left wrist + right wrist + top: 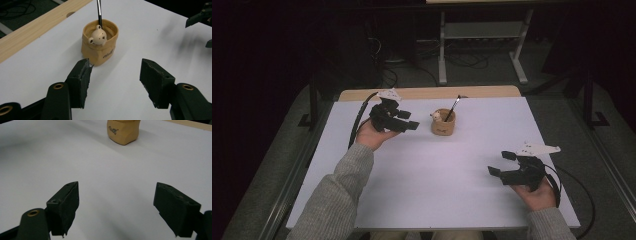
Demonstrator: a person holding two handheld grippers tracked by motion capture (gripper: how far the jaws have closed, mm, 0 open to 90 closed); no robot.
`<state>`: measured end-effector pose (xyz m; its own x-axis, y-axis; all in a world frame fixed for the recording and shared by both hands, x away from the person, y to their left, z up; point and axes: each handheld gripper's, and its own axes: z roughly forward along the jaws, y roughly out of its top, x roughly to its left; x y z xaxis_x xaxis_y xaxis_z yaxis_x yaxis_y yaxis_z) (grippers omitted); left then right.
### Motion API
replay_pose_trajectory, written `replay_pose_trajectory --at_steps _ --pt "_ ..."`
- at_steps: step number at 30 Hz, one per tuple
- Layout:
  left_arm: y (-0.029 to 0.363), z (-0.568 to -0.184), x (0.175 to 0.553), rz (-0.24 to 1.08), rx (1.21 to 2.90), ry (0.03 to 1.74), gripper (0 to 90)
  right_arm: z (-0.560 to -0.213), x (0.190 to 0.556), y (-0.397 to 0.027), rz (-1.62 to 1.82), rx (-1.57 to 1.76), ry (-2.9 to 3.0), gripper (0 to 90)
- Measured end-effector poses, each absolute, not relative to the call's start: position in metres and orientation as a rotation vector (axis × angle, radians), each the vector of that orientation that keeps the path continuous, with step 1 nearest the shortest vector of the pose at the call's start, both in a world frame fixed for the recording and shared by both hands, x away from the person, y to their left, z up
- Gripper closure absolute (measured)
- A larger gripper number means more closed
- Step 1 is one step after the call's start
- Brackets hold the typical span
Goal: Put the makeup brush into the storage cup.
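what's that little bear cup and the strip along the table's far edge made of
Cup: looks like matte tan ceramic or resin, smooth with soft, lumpy walls and printed lettering; the bear head is paler and slightly shiny. Strip: light wood or wood-look laminate, showing straight grain lines.

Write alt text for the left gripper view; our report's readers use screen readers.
A tan cup with a small bear figure on its rim and a thin dark stick standing inside sits on a white table, just beyond the open left gripper, whose two black jaws hold nothing.
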<state>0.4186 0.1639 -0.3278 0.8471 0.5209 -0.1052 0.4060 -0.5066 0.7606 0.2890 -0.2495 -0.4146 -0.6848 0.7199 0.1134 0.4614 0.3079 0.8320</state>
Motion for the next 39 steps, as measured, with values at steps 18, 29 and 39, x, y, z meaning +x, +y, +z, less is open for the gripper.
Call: replay_pose_trajectory --at_steps 18,29,39 --pt "0.181 -0.338 0.398 0.23 2.15 0.705 37.6 -0.414 0.288 -0.247 1.332 1.064 2.292 19.5" --pt "0.194 -0.347 0.378 0.249 2.121 0.726 34.7 -0.414 0.287 -0.244 1.336 1.059 2.282 19.6" --pt "0.207 -0.357 0.366 0.236 2.09 0.744 31.4 -0.416 0.286 -0.24 1.317 1.05 2.298 19.5"
